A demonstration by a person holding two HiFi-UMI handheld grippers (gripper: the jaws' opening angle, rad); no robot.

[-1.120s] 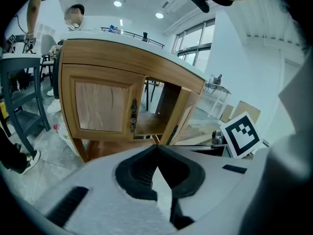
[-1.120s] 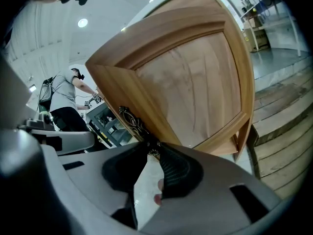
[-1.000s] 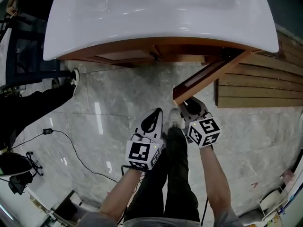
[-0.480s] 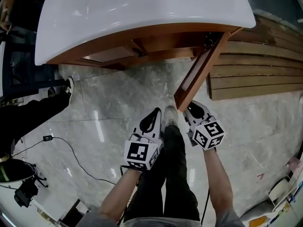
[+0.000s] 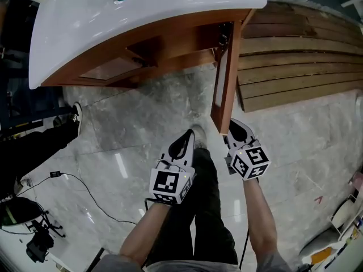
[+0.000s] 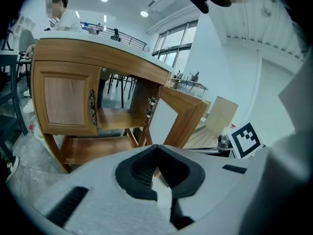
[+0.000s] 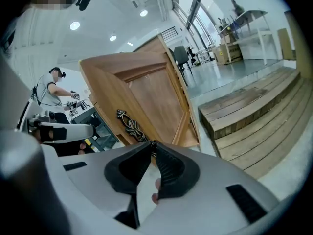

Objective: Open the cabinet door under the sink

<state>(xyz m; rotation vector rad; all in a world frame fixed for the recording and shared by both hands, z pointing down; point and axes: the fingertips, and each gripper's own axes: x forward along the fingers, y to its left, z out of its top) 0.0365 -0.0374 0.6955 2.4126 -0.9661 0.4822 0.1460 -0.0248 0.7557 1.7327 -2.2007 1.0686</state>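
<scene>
Right tongs [image 7: 152, 146] clenched on the lower end of the door handle [image 7: 130, 125] | left tongs [image 6: 156, 148] pinched shut, empty, at 9 o'clock of the right | cabinet door [image 5: 225, 78] stands wide open under the sink [image 5: 85, 27], free edge pointing to 6 o'clock

- sink [image 5: 102, 24]: white, smooth, very shiny.
- door [image 7: 149, 89]: brown wood, smooth, a little shiny.
- handle [image 7: 128, 124]: dark metal, bumpy.
- floor [image 5: 136, 126]: grey stone, glossy.
- steps [image 5: 295, 61]: wood planks, dull.
</scene>
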